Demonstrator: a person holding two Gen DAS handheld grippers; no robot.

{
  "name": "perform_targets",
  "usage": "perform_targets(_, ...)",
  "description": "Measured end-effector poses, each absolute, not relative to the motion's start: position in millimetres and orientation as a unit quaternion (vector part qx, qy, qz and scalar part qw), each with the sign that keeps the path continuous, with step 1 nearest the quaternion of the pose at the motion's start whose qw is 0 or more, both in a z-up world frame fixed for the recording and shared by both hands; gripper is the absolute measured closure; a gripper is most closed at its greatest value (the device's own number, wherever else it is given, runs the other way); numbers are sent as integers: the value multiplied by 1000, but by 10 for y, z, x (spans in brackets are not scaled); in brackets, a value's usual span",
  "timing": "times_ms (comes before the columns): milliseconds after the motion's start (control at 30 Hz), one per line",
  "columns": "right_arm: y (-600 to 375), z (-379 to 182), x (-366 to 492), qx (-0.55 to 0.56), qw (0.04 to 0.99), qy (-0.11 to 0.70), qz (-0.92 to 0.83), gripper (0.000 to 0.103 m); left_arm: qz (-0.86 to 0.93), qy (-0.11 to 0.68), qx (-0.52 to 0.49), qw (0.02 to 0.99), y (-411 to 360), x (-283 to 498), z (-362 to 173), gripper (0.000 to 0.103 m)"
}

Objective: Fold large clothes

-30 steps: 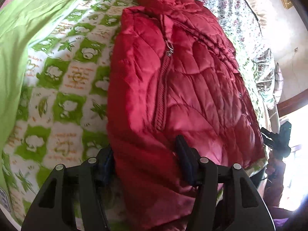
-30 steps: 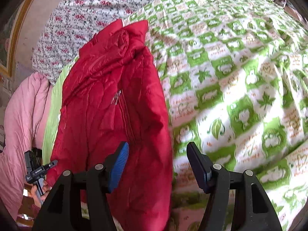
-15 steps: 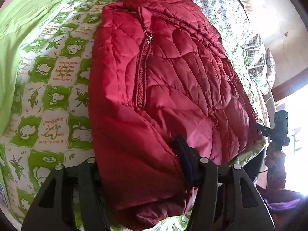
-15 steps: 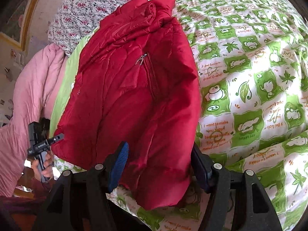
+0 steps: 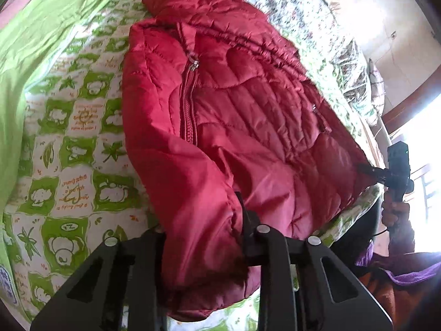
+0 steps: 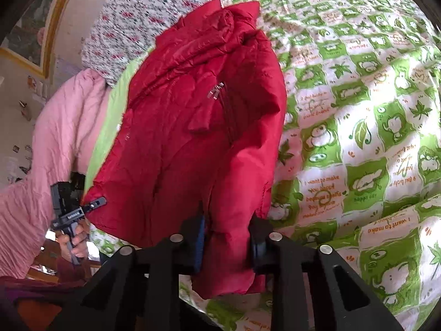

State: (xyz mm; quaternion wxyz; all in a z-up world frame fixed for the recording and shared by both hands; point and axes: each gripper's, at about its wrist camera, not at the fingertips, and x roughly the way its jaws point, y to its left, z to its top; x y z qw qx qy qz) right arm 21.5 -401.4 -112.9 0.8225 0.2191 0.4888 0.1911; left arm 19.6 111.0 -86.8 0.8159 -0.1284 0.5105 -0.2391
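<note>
A red quilted puffer jacket lies zipped and front up on a green-and-white patterned bedspread. My left gripper is shut on the jacket's bottom hem at one corner. My right gripper is shut on the jacket at the other bottom corner. Each gripper also shows small in the other's view: the right one at the jacket's far corner, the left one likewise. The collar lies at the far end.
A floral sheet covers the head of the bed. A pink quilt is bunched at the bed's side. A plain green sheet lies along one edge. A bright window is beside the bed.
Both grippers moved in onto the jacket's bottom hem and closed on it. The hem is now gathered between the fingers and slightly lifted.
</note>
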Motion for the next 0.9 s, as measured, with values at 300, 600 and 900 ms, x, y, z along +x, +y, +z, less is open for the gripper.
perform_targets(300,-4059,-703,247,275,832,414,247,83,-260,435,-154,848,1070,225,-363,84)
perform_targets(600,-4066,-350,459,291,847,356,268,84,-262,379,-188,867,1088,512,-8,84)
perform_targets(900,-4123,16,989,311,862,305,260,84,-250,345,-208,881,1136,1034,329,84)
